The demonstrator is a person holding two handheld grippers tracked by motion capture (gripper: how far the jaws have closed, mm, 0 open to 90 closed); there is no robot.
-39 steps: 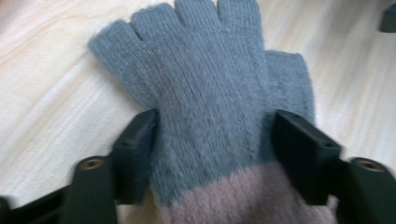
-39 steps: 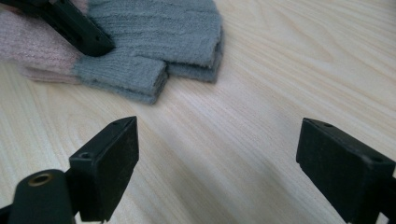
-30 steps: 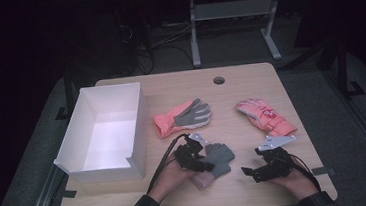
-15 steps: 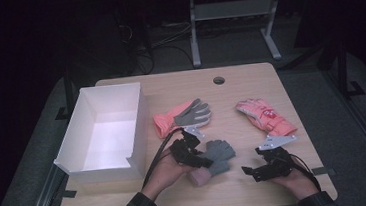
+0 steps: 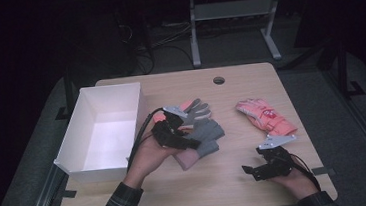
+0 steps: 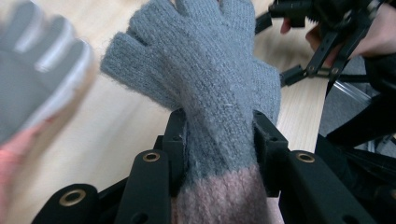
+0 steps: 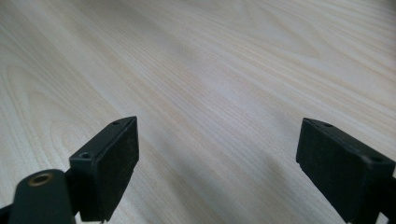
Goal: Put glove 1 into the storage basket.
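Probably a lab or workshop: a lone wooden table (image 5: 238,188) on grey carpet, cables (image 5: 153,48) behind, dark surroundings.

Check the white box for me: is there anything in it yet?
Empty. The high view shows the white box with a bare bottom; the grey glove is clamped in the left gripper, outside the box.

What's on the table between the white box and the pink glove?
In the high view, between the white box and the pink glove sit the left gripper clamping a grey knit glove, plus an orange-and-grey glove.
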